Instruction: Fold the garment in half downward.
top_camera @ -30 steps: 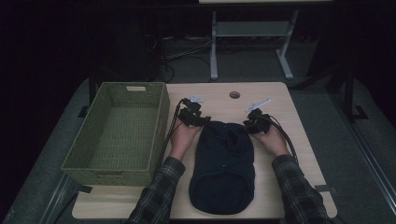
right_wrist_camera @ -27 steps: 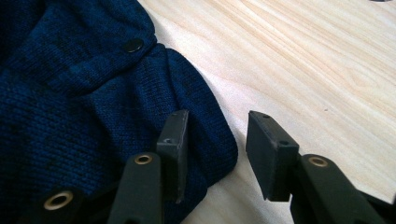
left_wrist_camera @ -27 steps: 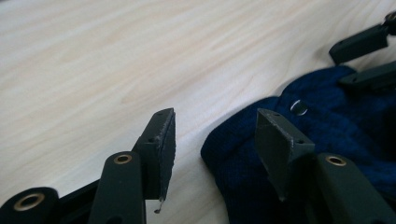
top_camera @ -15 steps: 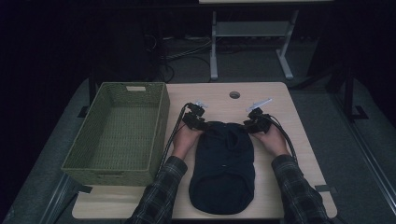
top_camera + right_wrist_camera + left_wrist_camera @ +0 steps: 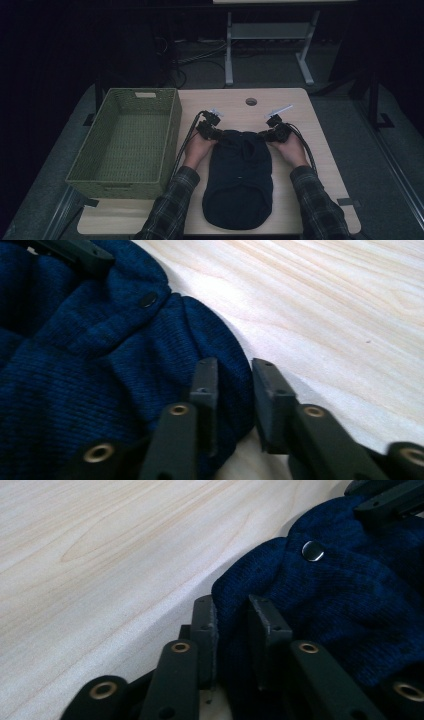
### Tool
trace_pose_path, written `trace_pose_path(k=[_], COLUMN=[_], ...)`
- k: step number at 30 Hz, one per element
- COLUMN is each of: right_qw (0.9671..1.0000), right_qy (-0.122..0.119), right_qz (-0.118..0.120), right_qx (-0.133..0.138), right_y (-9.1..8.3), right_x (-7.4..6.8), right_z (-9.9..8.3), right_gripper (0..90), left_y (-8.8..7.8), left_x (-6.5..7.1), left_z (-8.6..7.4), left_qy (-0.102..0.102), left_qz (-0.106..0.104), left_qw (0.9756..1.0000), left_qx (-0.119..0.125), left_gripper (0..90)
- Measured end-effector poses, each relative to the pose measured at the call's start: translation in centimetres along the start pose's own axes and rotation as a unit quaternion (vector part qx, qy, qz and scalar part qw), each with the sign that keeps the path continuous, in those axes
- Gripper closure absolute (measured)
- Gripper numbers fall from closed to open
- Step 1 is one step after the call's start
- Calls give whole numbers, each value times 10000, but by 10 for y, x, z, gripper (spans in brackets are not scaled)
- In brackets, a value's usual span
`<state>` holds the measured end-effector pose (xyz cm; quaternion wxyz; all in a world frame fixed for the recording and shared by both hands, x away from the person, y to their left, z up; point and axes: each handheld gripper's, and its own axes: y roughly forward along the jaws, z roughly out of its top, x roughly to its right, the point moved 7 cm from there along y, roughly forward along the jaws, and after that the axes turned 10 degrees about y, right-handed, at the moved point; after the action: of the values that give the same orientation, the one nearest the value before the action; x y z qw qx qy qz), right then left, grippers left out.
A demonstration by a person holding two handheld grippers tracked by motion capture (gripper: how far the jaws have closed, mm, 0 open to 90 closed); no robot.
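Observation:
A dark blue knitted garment (image 5: 240,175) lies lengthwise on the wooden table (image 5: 240,107), with a metal snap (image 5: 312,551) near its far edge. My left gripper (image 5: 212,131) is at its far left corner. Its jaws have just been closing, and in the left gripper view (image 5: 232,615) a fold of the knit (image 5: 340,595) is pinched between the pads. My right gripper (image 5: 272,134) is at the far right corner. It too has just been closing, and its jaws (image 5: 232,375) clamp the garment's edge (image 5: 90,350).
A green woven basket (image 5: 172,130) stands to the left of the garment, its wall close to my left forearm. A round hole (image 5: 251,101) sits in the tabletop beyond the grippers. A metal stand (image 5: 229,55) is on the floor behind the table.
My left gripper has slid a little nearer to the garment's far left corner. The right hand and the garment have stayed in place.

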<state>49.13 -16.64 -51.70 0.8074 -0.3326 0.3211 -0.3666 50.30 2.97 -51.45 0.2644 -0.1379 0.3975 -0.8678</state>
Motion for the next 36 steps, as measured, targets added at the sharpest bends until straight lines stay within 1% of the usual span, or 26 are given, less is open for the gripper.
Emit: trace_pose_path(k=[1,2,4,5,7,8,9,10,12,14,15,17,19,21,23,24,26,27,29,31,36], right_qw=[10000,9999,9998,9998,9997,9998,9998,9998,9995,9994,9995,9992,9985,9984,9975,9973,9973,9969,9958,9955,9929], right_qy=[-34,-85,-143,-163,-162,-110,-83,-83,-53,-82,-55,-101,-181,-216,-300,-288,-290,-339,-384,-416,-513], right_qz=[-26,-57,-108,-139,-164,-166,-187,-187,-235,-275,-263,-306,-386,-397,-469,-464,-460,-482,-517,-522,-565], right_qx=[-8,-12,-28,-21,11,52,84,84,181,201,164,240,351,326,441,482,495,529,656,678,915], right_y=[0,0,0,-1,-1,-2,-2,-2,-3,-4,-5,-9,-15,-19,-24,-26,-29,-32,-36,-40,-53], right_x=[-1,-1,-3,-3,-2,-2,-1,-1,0,0,0,-1,-4,-6,-7,-8,-10,-11,-13,-14,-19], right_z=[0,1,2,2,3,4,5,5,8,10,12,19,26,32,40,43,48,52,56,60,70], right_gripper=[790,800,817,823,834,839,840,840,842,842,842,842,842,842,842,842,842,843,842,843,843], left_y=[-1,-2,-4,-6,-8,-10,-13,-13,-18,-22,-25,-30,-35,-41,-46,-49,-54,-57,-62,-66,-78], left_x=[1,1,2,2,2,2,2,2,3,4,4,3,3,2,2,2,2,1,1,0,0], left_z=[0,0,0,0,0,1,3,3,6,9,10,12,16,19,22,24,27,29,34,38,49], left_qy=[59,41,-37,-69,-95,-129,-127,-127,-119,-136,-119,-152,-189,-195,-207,-206,-179,-173,-158,-120,-53], left_qz=[19,43,8,27,32,29,44,44,75,90,118,162,194,260,323,354,432,475,546,636,819], left_qw=[10000,10000,10000,10000,9999,9998,9997,9997,9996,9993,9993,9988,9981,9975,9967,9962,9953,9948,9938,9927,9896], left_qx=[-32,-18,5,43,91,136,189,189,255,326,335,429,550,630,721,765,847,881,958,1016,1185], left_gripper=[758,762,769,773,777,778,778,779,780,780,780,780,780,780,780,780,780,780,779,779,778])
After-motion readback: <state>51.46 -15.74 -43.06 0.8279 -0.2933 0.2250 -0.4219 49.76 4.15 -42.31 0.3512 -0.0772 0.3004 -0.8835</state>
